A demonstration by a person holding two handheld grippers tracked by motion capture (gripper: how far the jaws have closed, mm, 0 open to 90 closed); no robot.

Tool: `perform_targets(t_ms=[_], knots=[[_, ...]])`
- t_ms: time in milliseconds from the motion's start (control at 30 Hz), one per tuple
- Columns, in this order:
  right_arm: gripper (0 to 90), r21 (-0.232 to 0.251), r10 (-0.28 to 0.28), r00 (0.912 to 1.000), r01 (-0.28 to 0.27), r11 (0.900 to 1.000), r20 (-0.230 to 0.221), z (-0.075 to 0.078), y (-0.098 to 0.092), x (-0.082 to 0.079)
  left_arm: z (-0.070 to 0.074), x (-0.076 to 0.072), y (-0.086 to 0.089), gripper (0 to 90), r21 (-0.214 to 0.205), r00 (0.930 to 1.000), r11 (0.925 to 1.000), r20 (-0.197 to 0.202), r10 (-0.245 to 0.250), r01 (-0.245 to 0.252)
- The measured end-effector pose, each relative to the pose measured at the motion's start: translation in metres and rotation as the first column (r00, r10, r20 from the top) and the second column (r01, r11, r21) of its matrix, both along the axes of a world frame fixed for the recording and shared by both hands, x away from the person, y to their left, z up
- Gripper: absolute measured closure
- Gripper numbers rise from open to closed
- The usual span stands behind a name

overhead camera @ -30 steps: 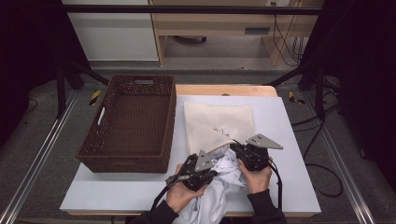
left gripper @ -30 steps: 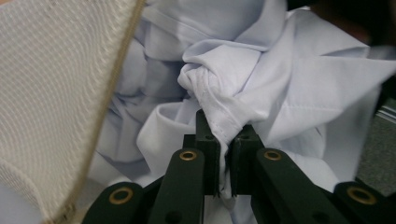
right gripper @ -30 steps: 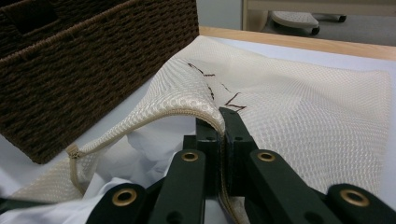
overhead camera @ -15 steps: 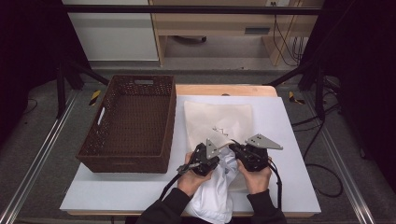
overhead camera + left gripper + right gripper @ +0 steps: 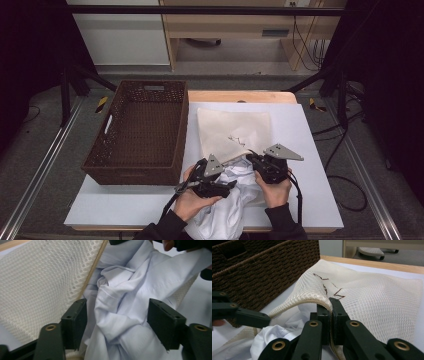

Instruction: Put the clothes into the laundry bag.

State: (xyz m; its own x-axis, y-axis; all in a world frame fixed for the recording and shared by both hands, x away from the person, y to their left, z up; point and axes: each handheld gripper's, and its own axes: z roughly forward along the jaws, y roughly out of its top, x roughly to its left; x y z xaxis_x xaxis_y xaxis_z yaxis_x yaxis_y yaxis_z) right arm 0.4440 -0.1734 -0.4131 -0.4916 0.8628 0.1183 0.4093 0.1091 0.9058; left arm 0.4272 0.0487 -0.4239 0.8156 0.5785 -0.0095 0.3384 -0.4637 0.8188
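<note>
A cream mesh bag (image 5: 235,132) lies flat on the white table top, its near rim lifted. My right gripper (image 5: 250,159) is shut on that rim (image 5: 330,310), holding the mouth up. A crumpled pale white shirt (image 5: 235,192) lies at the bag's mouth, partly under the mesh (image 5: 42,282). My left gripper (image 5: 226,186) has just been opening its jaws. They stand wide apart (image 5: 117,315) with shirt cloth (image 5: 120,305) loose between them, and the pads do not press on it. The rest of the shirt hangs over the table's front edge.
A dark brown wicker basket (image 5: 142,132) stands empty on the table's left half, close to the bag (image 5: 262,270). The white table top (image 5: 305,135) has free room to the right of the bag. Black frame bars and cables surround the table.
The left gripper pushed the shirt toward the bag's mouth, then opened, let go of the cloth and drew back a little. The right gripper kept still on the rim.
</note>
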Motion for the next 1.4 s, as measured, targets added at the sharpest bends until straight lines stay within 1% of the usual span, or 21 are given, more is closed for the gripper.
perform_targets(t_ms=[67, 100, 167, 200, 300, 400, 500, 533, 567, 667, 733, 767, 800, 900, 933, 967, 1033, 1167, 1300, 1367, 1400], knots=[[87.7, -0.001, 0.000, 1.0000, 0.000, 1.0000, 0.000, 0.000, -0.001, 0.000, 0.001, -0.003, 0.003, 27.4, -0.003, 1.0000, 1.0000, 0.006, -0.002, 0.002], [87.7, -0.001, 0.000, 1.0000, 0.000, 1.0000, 0.000, 0.000, -0.001, 0.000, 0.004, -0.010, 0.009, 26.4, 0.005, 0.9998, 1.0000, 0.019, -0.005, 0.005], [87.7, 0.001, -0.002, 1.0000, 0.002, 1.0000, 0.000, 0.000, -0.001, 0.000, 0.004, -0.016, 0.015, 24.1, 0.012, 0.9999, 0.9999, 0.012, -0.011, 0.011], [87.7, 0.001, -0.001, 1.0000, 0.001, 1.0000, 0.000, 0.000, -0.002, 0.000, 0.003, -0.020, 0.018, 23.1, 0.024, 0.9999, 0.9996, 0.006, -0.015, 0.014], [87.7, 0.000, -0.002, 1.0000, 0.002, 1.0000, 0.000, 0.000, -0.002, 0.000, -0.008, -0.031, 0.027, 23.8, 0.058, 0.9998, 0.9982, -0.016, -0.016, 0.017], [87.7, -0.002, 0.000, 1.0000, 0.000, 1.0000, -0.002, 0.000, -0.001, 0.000, -0.024, -0.036, 0.027, 26.8, 0.071, 0.9985, 0.9971, -0.048, -0.024, 0.028], [87.7, -0.004, 0.001, 1.0000, -0.001, 1.0000, -0.002, 0.000, 0.000, 0.000, -0.035, -0.036, 0.025, 33.6, 0.073, 0.9981, 0.9969, -0.057, -0.023, 0.027], [87.7, -0.001, 0.002, 1.0000, -0.002, 1.0000, -0.003, -0.001, 0.000, 0.000, -0.037, -0.036, 0.024, 36.3, 0.084, 0.9981, 0.9962, -0.059, -0.020, 0.025], [87.7, -0.001, 0.002, 1.0000, -0.002, 1.0000, -0.003, -0.001, 0.000, 0.000, -0.038, -0.036, 0.023, 38.0, 0.081, 0.9978, 0.9966, -0.065, -0.015, 0.020], [87.7, -0.002, 0.001, 1.0000, -0.001, 1.0000, -0.003, -0.001, -0.001, 0.001, -0.039, -0.036, 0.023, 42.4, 0.077, 0.9983, 0.9970, -0.057, -0.004, 0.008], [87.7, -0.003, 0.002, 1.0000, -0.002, 1.0000, -0.003, -0.001, 0.000, 0.000, -0.037, -0.035, 0.023, 46.4, 0.083, 0.9963, 0.9965, -0.085, 0.014, -0.007], [87.7, -0.003, 0.002, 1.0000, -0.002, 1.0000, -0.003, -0.001, 0.000, 0.000, -0.036, -0.035, 0.023, 50.2, 0.083, 0.9944, 0.9965, -0.104, 0.021, -0.013], [87.7, -0.004, 0.002, 1.0000, -0.002, 1.0000, -0.004, -0.001, 0.000, 0.000, -0.035, -0.035, 0.022, 55.5, 0.084, 0.9935, 0.9963, -0.109, 0.031, -0.022], [87.7, -0.006, 0.003, 1.0000, -0.003, 1.0000, -0.005, -0.001, 0.001, 0.000, -0.030, -0.035, 0.020, 75.2, 0.066, 0.9952, 0.9973, -0.090, 0.038, -0.033], [87.7, -0.004, 0.002, 1.0000, -0.002, 1.0000, -0.005, -0.001, 0.001, 0.000, -0.027, -0.034, 0.020, 81.6, 0.053, 0.9954, 0.9983, -0.091, 0.029, -0.025], [87.7, -0.003, 0.002, 1.0000, -0.002, 1.0000, -0.006, -0.001, 0.001, 0.001, -0.025, -0.033, 0.019, 84.7, 0.048, 0.9953, 0.9987, -0.094, 0.024, -0.019], [87.7, -0.002, 0.003, 1.0000, -0.003, 1.0000, -0.008, -0.002, 0.001, 0.001, -0.021, -0.031, 0.016, 87.0, 0.043, 0.9965, 0.9990, -0.082, 0.015, -0.012], [87.7, -0.007, 0.006, 1.0000, -0.006, 1.0000, -0.006, -0.002, 0.002, 0.001, -0.015, -0.025, 0.007, 87.8, 0.024, 0.9973, 0.9997, -0.073, 0.011, -0.010], [87.7, -0.006, 0.008, 1.0000, -0.008, 1.0000, -0.006, -0.002, 0.003, 0.001, -0.013, -0.014, -0.007, 87.8, 0.013, 0.9982, 0.9994, -0.050, 0.033, -0.032], [87.7, -0.003, 0.008, 1.0000, -0.008, 1.0000, -0.004, -0.001, 0.002, 0.001, -0.012, -0.007, -0.017, 87.8, 0.027, 0.9983, 0.9983, -0.027, 0.052, -0.051], [87.7, -0.001, 0.008, 1.0000, -0.008, 1.0000, -0.004, -0.001, 0.002, 0.000, -0.013, -0.003, -0.022, 87.9, 0.043, 0.9980, 0.9971, -0.006, 0.063, -0.063]])
